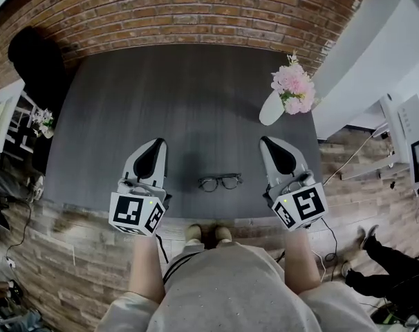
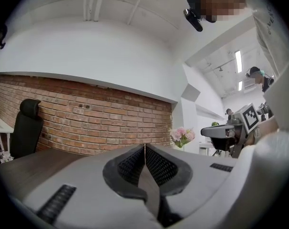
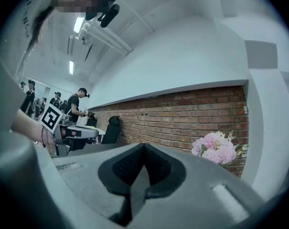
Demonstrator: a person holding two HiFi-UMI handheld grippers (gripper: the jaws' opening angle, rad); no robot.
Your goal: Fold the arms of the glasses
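A pair of dark-framed glasses [image 1: 220,182] lies on the grey table [image 1: 189,102] near its front edge, lenses facing up; whether its arms are folded I cannot tell. My left gripper [image 1: 158,144] hovers to the left of the glasses, shut and holding nothing. To the right of the glasses my right gripper [image 1: 265,142] is also shut and empty. Both point level toward the brick wall. In the left gripper view the jaws [image 2: 144,147] meet with no gap; the right gripper view shows the same [image 3: 144,146]. The glasses do not appear in either gripper view.
A white vase with pink flowers [image 1: 291,88] stands at the table's back right, also seen as flowers [image 3: 216,149] in the right gripper view. A black office chair [image 1: 33,61] sits at the left end. A brick wall [image 1: 196,12] runs behind the table. Other people stand at desks [image 3: 75,104].
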